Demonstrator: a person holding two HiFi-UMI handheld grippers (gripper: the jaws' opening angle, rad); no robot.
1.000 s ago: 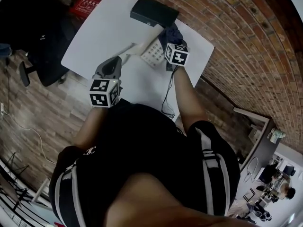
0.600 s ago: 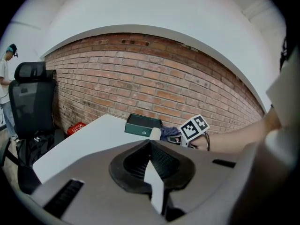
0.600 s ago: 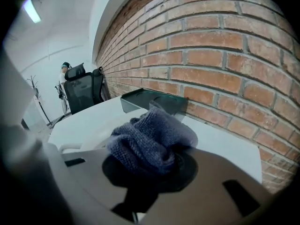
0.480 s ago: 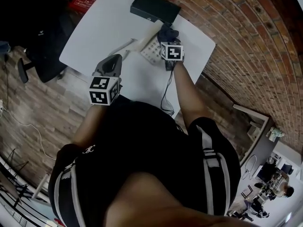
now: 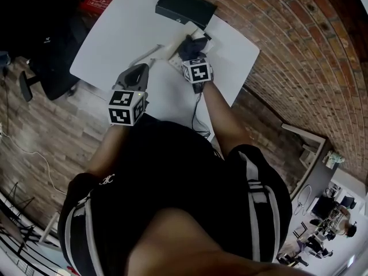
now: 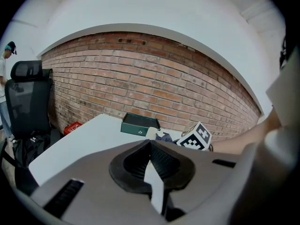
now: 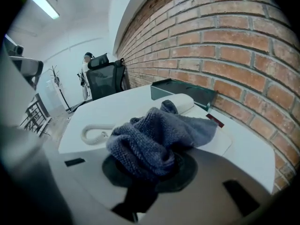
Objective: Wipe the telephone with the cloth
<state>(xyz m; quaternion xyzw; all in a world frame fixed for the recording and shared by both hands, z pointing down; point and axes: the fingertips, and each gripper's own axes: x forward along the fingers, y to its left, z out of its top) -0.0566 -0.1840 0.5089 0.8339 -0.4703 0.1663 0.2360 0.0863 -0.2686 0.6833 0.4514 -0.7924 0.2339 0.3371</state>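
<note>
The cloth (image 7: pixel 157 135) is a blue-grey, coarse-knit rag. It is bunched into folds and clamped in the closed jaws of the right gripper (image 7: pixel 149 168), and it spills forward from them. In the right gripper view it sits in the lower middle of the frame, draped over the white telephone (image 7: pixel 220 142). The telephone's handset (image 7: pixel 182 102) shows just behind the folds, and its coiled cord (image 7: pixel 96 134) curls off to the left.

In the head view the telephone (image 5: pixel 176 58) lies in the upper middle of the frame, on a white table (image 5: pixel 121 33). The cloth (image 5: pixel 188 46) and the right gripper (image 5: pixel 192 55) cover most of it.

A dark green box (image 5: pixel 185 7) stands just above them at the table's far edge, against the brick wall (image 5: pixel 299 45). A black cable (image 5: pixel 196 117) hangs over the table's near edge.

The left gripper (image 5: pixel 141 73) is at the table's lower left edge, well apart from the telephone. Its jaws are pressed together with nothing between them (image 6: pixel 151 156).

An office chair (image 6: pixel 28 102) stands at the left of the left gripper view, and a red object (image 5: pixel 99 0) lies on the floor at the upper left.
</note>
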